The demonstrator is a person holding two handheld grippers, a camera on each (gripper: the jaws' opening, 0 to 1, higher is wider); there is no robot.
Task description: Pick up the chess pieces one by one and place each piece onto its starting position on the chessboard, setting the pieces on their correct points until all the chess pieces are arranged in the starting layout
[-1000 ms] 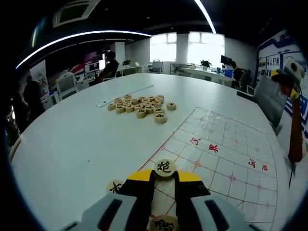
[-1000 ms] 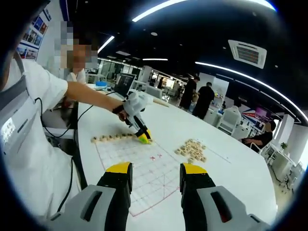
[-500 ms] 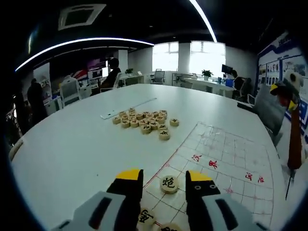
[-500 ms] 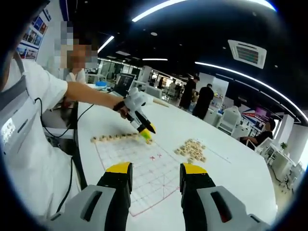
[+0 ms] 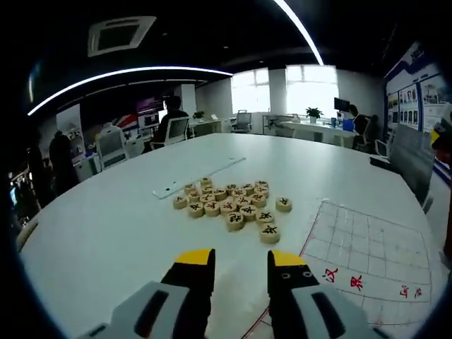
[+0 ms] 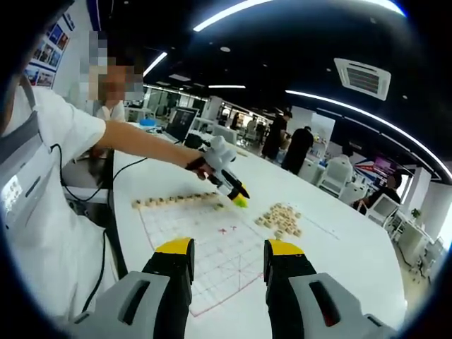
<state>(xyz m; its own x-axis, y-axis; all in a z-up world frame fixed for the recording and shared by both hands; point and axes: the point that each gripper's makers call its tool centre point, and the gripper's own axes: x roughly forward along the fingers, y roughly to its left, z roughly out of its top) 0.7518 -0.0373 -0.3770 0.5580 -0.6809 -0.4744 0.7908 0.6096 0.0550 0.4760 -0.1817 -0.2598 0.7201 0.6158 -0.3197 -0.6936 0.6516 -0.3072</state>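
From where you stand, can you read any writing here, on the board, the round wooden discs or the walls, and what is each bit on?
Red characters on the chessboard, beside the left gripper: four, about; the first looks like "汉", the rest are too blurred.
Dark characters atop the loose chess pieces: one each, too small to read.
Wall posters: print too small to read.
Row of pieces seen from the right gripper: no marks legible.
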